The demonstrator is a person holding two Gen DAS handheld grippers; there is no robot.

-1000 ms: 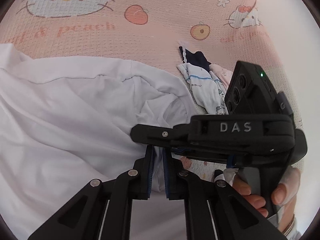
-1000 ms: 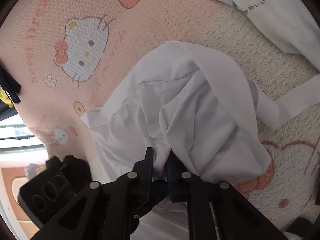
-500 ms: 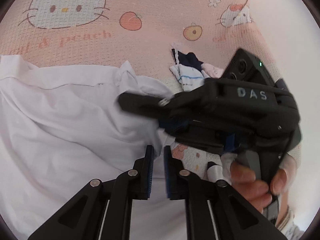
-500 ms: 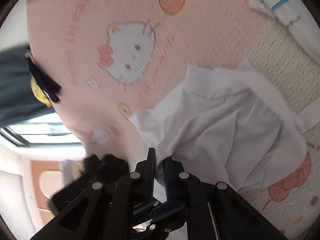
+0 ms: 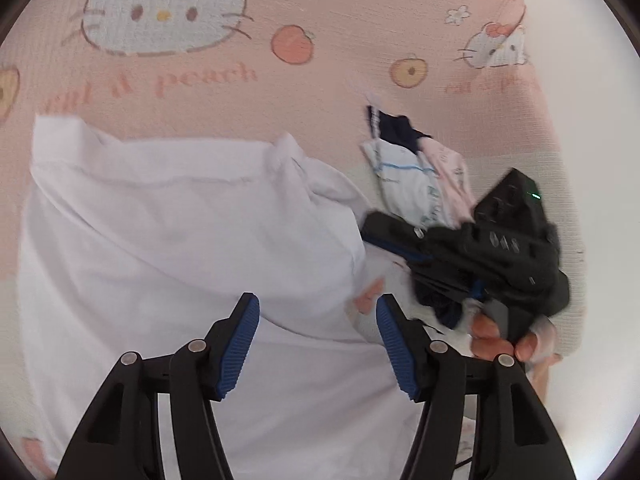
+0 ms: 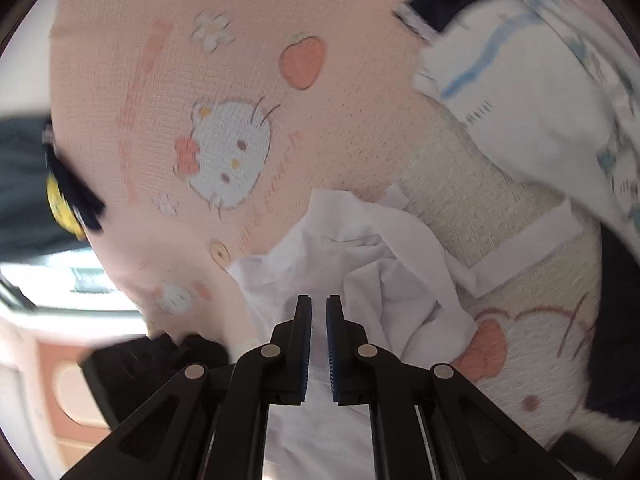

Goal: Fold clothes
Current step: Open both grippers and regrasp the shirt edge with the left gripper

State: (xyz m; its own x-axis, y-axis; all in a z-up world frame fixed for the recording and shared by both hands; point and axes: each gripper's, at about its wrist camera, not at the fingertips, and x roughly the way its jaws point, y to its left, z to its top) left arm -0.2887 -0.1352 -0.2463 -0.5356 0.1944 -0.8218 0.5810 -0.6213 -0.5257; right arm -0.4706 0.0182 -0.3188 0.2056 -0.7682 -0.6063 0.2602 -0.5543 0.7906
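A white shirt (image 5: 180, 248) lies crumpled on a pink cartoon-cat bedspread (image 5: 320, 92). My left gripper (image 5: 318, 344) is open above the shirt's near part, holding nothing. My right gripper (image 6: 319, 344) has its jaws nearly together, a narrow gap between the blue pads, with the white shirt (image 6: 360, 272) below and beyond it; no cloth shows between the pads. The right gripper also shows blurred in the left wrist view (image 5: 400, 240), off the shirt's right edge, held by a hand.
A small pile of folded clothes, white, navy and pale pink (image 5: 416, 172), lies right of the shirt; it shows at the upper right in the right wrist view (image 6: 540, 100). A dark garment (image 6: 616, 320) lies at the right edge. The bed's edge and a window are at the left.
My left gripper has opened and let go of the shirt. My right gripper has moved right, off the shirt, which has dropped onto the bed and spread flatter.
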